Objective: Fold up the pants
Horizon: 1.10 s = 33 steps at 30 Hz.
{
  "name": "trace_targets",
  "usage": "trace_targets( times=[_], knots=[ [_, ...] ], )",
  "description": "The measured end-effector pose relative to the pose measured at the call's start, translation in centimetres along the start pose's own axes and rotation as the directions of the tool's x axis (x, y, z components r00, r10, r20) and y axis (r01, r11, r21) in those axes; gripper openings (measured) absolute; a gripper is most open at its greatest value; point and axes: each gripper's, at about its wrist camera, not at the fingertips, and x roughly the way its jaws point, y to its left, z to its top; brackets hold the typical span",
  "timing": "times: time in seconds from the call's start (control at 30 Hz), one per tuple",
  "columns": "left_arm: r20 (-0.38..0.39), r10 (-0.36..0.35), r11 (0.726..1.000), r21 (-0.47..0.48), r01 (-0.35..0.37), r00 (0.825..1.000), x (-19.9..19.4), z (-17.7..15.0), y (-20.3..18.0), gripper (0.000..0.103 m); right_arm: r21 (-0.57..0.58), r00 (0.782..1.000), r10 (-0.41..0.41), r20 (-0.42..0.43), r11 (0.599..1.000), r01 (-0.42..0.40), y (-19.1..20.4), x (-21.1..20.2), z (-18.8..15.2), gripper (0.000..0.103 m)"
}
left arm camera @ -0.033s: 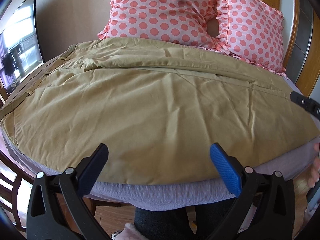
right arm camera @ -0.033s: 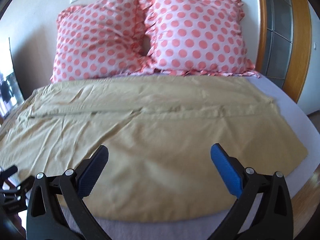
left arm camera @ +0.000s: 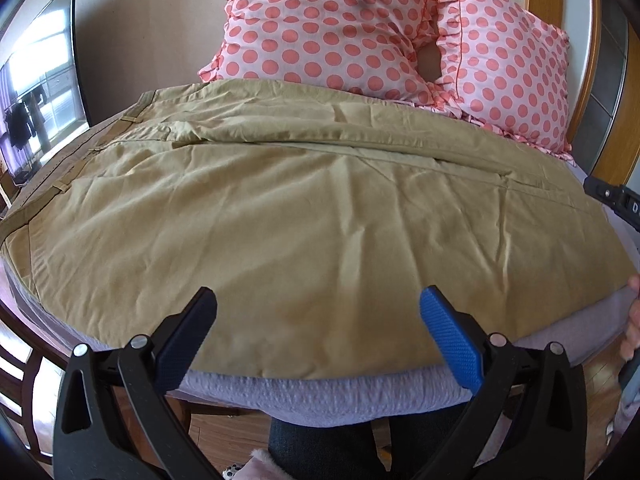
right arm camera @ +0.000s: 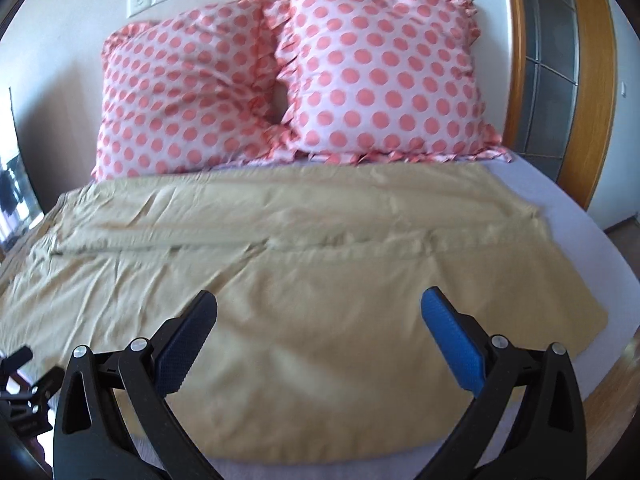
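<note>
Khaki pants [left arm camera: 304,216] lie spread flat across the bed, waistband to the left, leg ends to the right; they also show in the right wrist view [right arm camera: 320,272]. My left gripper [left arm camera: 318,320] is open and empty, hovering over the near edge of the pants. My right gripper [right arm camera: 318,320] is open and empty above the near leg toward the leg-end side. Part of the right gripper's body [left arm camera: 616,200] shows at the right edge of the left wrist view.
Two pink polka-dot pillows [left arm camera: 340,24] [right arm camera: 380,72] lean against the wall behind the pants. The lilac bed sheet [left arm camera: 320,396] shows at the near edge. A wooden door frame [right arm camera: 592,80] stands at the right. A window [left arm camera: 36,80] is at the left.
</note>
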Motion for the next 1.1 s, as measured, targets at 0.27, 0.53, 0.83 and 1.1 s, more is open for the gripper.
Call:
trace_targets(
  times=[0.27, 0.53, 0.83, 1.1],
  knots=[
    [0.088, 0.039, 0.998, -0.047, -0.034, 0.995, -0.6, 5.7, 2.7, 0.101, 0.205, 0.954, -0.208, -0.215, 0.946, 0.253, -8.7, 14.1, 11.2, 0.073],
    [0.117, 0.008, 0.997, -0.076, 0.001, 0.993, 1.3, 9.8, 4.8, 0.101, 0.353, 0.856, -0.297, -0.424, 0.816, 0.458, -14.7, 25.7, 13.4, 0.057],
    [0.08, -0.012, 0.998, -0.062, 0.017, 0.997, 3.6, 10.5, 4.8, 0.101, 0.319, 0.84, -0.367, -0.4, 0.803, 0.503, -15.1, 27.7, 12.9, 0.042],
    [0.078, -0.025, 0.993, -0.114, 0.034, 0.997, 3.0, 9.6, 6.4, 0.101, 0.549, 0.968, -0.138, -0.208, 0.803, 0.232, -17.2, 19.7, 9.4, 0.004]
  ],
)
